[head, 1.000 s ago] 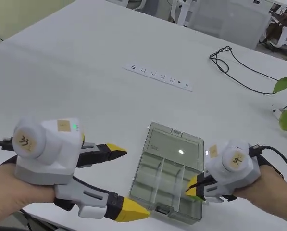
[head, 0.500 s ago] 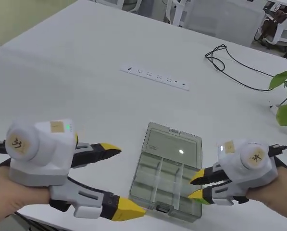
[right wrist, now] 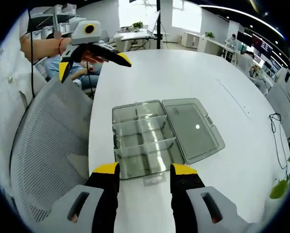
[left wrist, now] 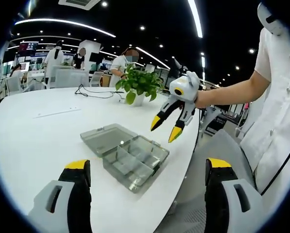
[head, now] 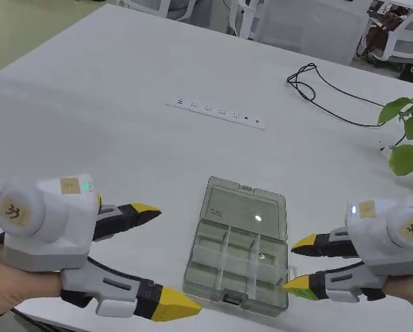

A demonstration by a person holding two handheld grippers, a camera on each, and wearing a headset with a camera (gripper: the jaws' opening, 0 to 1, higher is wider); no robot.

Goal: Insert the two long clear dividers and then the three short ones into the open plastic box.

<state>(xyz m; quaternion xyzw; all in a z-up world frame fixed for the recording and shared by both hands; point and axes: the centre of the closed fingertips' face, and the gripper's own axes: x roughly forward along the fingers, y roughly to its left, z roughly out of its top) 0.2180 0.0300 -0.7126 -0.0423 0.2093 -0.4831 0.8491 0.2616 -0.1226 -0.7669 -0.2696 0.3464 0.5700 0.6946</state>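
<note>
The clear plastic box [head: 235, 257] lies open near the table's front edge, its lid [head: 248, 207] flat behind it. Clear dividers [head: 228, 250] stand inside and split it into several compartments, seen too in the right gripper view [right wrist: 142, 141]. My left gripper [head: 159, 257] is open, left of the box, with nothing in it. My right gripper [head: 300, 265] is open just off the box's right side, also with nothing held. From the left gripper [left wrist: 147, 165] the box [left wrist: 130, 156] lies ahead, with the right gripper [left wrist: 165, 129] above its far side. The left gripper [right wrist: 94, 67] is beyond the box.
A white power strip [head: 216, 113] lies mid-table, and a black cable [head: 324, 93] loops at the back right. A potted plant [head: 405, 135] stands at the right edge. A grey mesh chair [right wrist: 47, 145] sits at the table's front edge [head: 213, 319]. People stand in the background.
My right gripper has drawn back to the right, off the box, and its jaws have spread. The left gripper has drifted slightly left and lower.
</note>
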